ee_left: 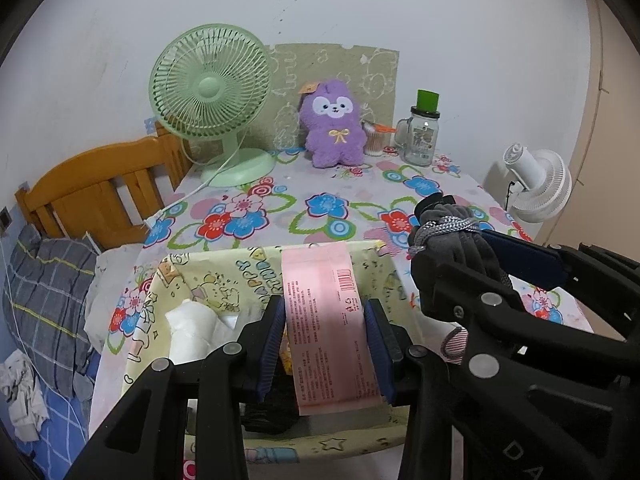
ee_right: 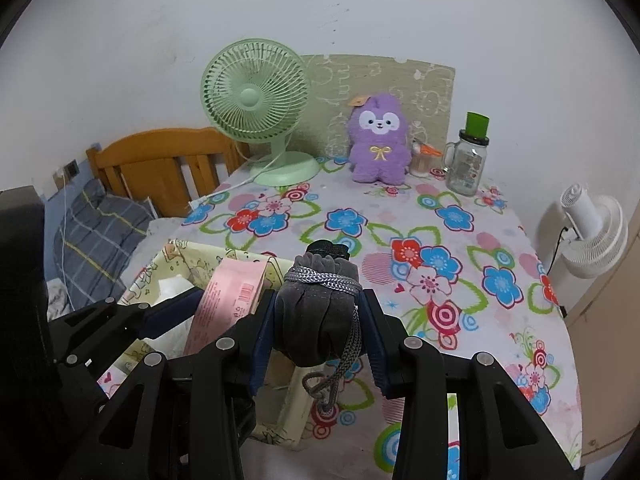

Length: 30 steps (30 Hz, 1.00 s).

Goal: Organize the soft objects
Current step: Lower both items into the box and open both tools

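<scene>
left gripper (ee_left: 325, 344) fingers clamped on pink packet (ee_left: 328, 328) | right gripper (ee_right: 318, 328) fingers clamped on grey drawstring pouch (ee_right: 320, 316)

Both wrist cameras look forward along their fingers, slightly downward, toward the far wall. The left view sits close above the yellow box (ee_left: 224, 276); the right view sits just beside it. Both share the flowered table (ee_right: 460, 240), green fan (ee_left: 210, 92) and purple plush toy (ee_right: 380, 140).

Pink packet (ee_left: 330, 328), grey pouch (ee_right: 320, 316), floral tablecloth (ee_right: 440, 240)
</scene>
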Each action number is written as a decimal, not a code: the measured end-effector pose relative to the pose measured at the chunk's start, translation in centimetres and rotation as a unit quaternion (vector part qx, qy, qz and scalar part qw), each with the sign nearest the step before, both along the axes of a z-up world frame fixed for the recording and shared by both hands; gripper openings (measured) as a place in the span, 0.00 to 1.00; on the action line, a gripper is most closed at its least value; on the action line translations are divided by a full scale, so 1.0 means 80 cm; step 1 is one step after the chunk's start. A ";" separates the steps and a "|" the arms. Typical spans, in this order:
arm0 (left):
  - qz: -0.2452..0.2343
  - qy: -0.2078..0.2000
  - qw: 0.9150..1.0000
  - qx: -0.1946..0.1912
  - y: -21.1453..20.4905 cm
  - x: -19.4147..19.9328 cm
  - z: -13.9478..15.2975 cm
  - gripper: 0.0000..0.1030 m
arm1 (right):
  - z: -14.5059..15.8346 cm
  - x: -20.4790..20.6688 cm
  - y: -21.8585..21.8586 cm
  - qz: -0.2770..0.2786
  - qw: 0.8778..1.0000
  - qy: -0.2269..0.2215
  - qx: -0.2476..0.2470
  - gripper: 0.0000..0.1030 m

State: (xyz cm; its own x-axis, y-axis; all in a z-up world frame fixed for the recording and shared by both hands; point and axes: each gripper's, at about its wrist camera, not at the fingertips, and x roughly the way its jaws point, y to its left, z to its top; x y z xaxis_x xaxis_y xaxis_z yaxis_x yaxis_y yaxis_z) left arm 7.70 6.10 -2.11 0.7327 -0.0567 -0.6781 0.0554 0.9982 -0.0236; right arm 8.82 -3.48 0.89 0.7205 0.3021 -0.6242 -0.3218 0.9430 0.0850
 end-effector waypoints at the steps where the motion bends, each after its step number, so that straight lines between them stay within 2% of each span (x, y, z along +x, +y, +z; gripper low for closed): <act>1: 0.001 0.001 1.000 -0.001 0.002 0.001 -0.002 0.40 | -0.001 0.001 0.002 0.001 1.000 0.001 0.000 0.43; 11: 0.012 0.028 1.000 -0.003 0.025 0.014 -0.026 0.42 | -0.018 0.014 0.025 0.017 1.000 0.020 -0.005 0.43; 15: 0.014 0.018 1.000 0.013 0.030 0.010 -0.030 0.65 | -0.024 0.017 0.033 0.025 0.999 0.028 -0.005 0.43; 23: 0.020 0.024 0.999 0.010 0.045 0.009 -0.034 0.73 | -0.033 0.018 0.052 0.044 0.998 0.039 -0.005 0.43; 27: 0.025 0.022 0.999 0.027 0.051 0.004 -0.036 0.77 | -0.038 0.016 0.061 0.059 0.997 0.051 -0.005 0.43; 30: 0.029 0.031 0.999 0.026 0.058 0.004 -0.041 0.78 | -0.041 0.014 0.070 0.065 0.997 0.050 -0.009 0.43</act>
State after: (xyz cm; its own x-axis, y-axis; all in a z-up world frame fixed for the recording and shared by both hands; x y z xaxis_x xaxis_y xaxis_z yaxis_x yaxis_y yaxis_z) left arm 8.04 10.77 -5.39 0.6896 0.0207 -0.7239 -0.0018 0.9996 0.0268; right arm 9.91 2.11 -2.40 0.6092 0.3767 -0.6978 -0.4326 0.8954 0.1056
